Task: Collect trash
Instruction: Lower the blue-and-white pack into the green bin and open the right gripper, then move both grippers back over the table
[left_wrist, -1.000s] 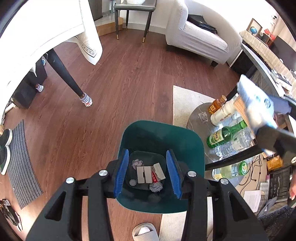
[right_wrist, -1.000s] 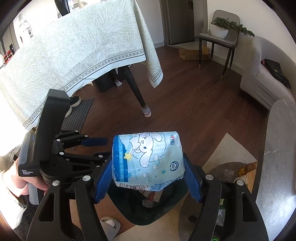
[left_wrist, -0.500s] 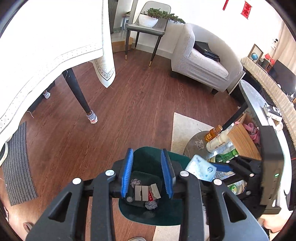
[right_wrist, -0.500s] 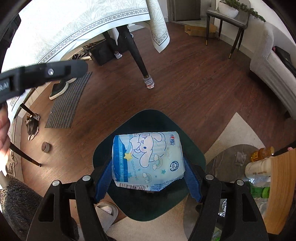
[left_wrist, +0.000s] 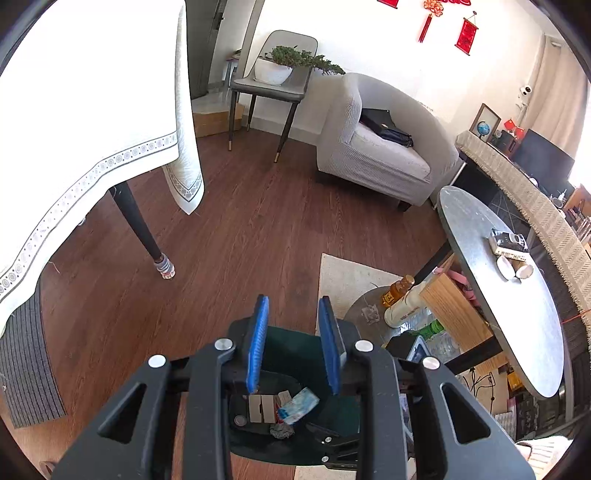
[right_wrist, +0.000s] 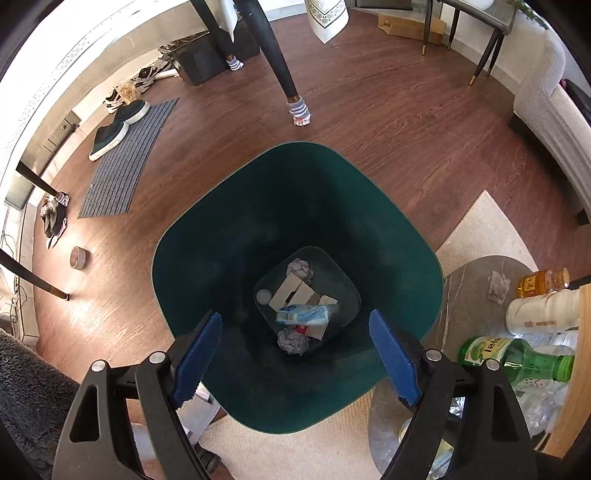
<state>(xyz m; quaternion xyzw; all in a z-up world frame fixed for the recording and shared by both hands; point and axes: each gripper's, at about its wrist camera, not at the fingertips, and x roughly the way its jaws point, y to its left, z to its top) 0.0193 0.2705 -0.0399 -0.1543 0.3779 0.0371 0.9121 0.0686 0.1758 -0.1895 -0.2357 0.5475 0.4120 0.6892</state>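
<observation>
Dropped tissue pack (right_wrist: 307, 314) now in bin (right_wrist: 236, 236), below wide-open, empty right tongs (right_wrist: 295, 354).

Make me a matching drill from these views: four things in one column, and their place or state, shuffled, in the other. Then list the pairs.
Things:
1. blue packet
2. right gripper
3. green bottle
4. tape roll

Places or states:
A. on the wood floor, left of the bin
B. lying on the low round table
C. at the bottom of the bin
D. jaws open above the bin

Pairs: 1-C, 2-D, 3-B, 4-A
</observation>
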